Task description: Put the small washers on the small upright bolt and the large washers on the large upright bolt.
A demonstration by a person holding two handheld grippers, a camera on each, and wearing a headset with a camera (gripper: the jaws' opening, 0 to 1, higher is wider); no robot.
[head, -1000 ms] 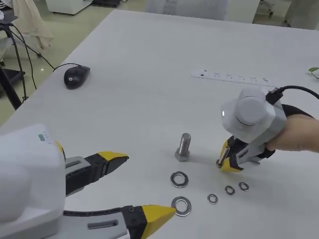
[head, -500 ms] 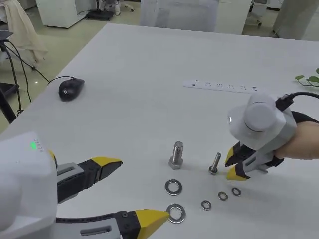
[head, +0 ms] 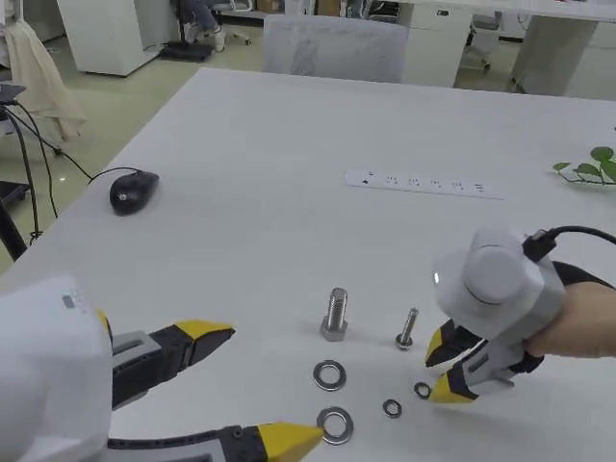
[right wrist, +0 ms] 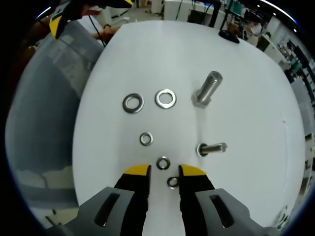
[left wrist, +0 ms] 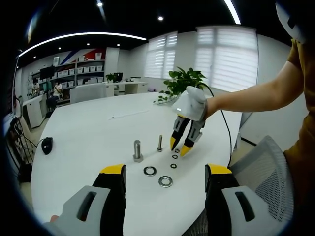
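The large bolt (head: 334, 316) and the small bolt (head: 406, 329) stand upright side by side on the white table (head: 289, 173). In front of them lie two large washers (head: 329, 374) (head: 335, 424) and small washers (head: 392, 408) (head: 423, 390). My right gripper (head: 448, 371) is open, low over the small washers. In the right gripper view its tips (right wrist: 164, 171) frame one small washer (right wrist: 163, 162); another (right wrist: 173, 182) lies between the jaws and a third (right wrist: 146, 138) lies ahead. My left gripper (head: 252, 385) is wide open and holds nothing, near the front large washer (left wrist: 166, 181).
A black mouse (head: 133, 189) with its cable lies at the far left of the table. A white power strip (head: 423, 183) lies beyond the bolts. A grey chair (head: 332, 48) stands at the far edge, and a plant (head: 589, 166) at the right.
My right gripper opened and let go of the small bolt, which now stands upright by itself. The gripper then drew back and down to the small washers. The left gripper stayed open.
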